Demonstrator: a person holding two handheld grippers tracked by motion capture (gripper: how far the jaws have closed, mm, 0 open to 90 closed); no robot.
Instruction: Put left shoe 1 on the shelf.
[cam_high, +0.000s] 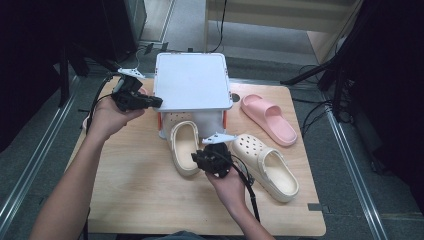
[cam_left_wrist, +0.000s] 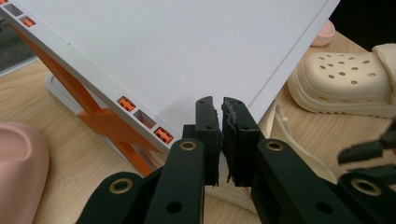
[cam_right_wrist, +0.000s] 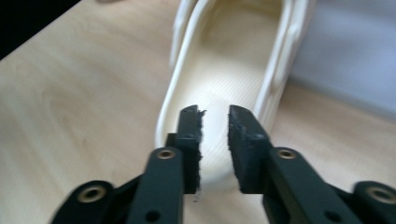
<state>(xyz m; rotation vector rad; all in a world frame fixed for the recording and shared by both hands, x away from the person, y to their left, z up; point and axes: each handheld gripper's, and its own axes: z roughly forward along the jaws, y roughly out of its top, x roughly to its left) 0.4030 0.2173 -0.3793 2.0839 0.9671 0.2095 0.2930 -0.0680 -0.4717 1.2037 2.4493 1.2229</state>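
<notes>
From the high view I have the left gripper (cam_high: 150, 101) up against the left edge of the white rack (cam_high: 192, 80), a flat-topped white stand with orange braces that sits at the far middle of the wooden table (cam_high: 135, 190). In the left gripper view its jaws are together with barely a slit between the pads and nothing pinched in them; the white top of the rack (cam_left_wrist: 177, 51) lies just beyond the tips, and the orange brace (cam_left_wrist: 109, 123) runs below to the left. My right gripper (cam_high: 199, 159) hovers over the heel of the cream clog (cam_high: 184, 147), which lies just in front of the rack with its toe tucked under the shelf. In the right gripper view the jaws stand a little apart with a narrow gap, the clog's heel rim (cam_right_wrist: 212, 163) showing pale between and below them; I cannot tell whether the pads touch it, so I count nothing as gripped. The second cream clog (cam_high: 267, 165) lies just to the right of my right hand, angled toward the near right corner. A pink slide (cam_high: 268, 119) rests farther back on the right, apart from both clogs.
</notes>
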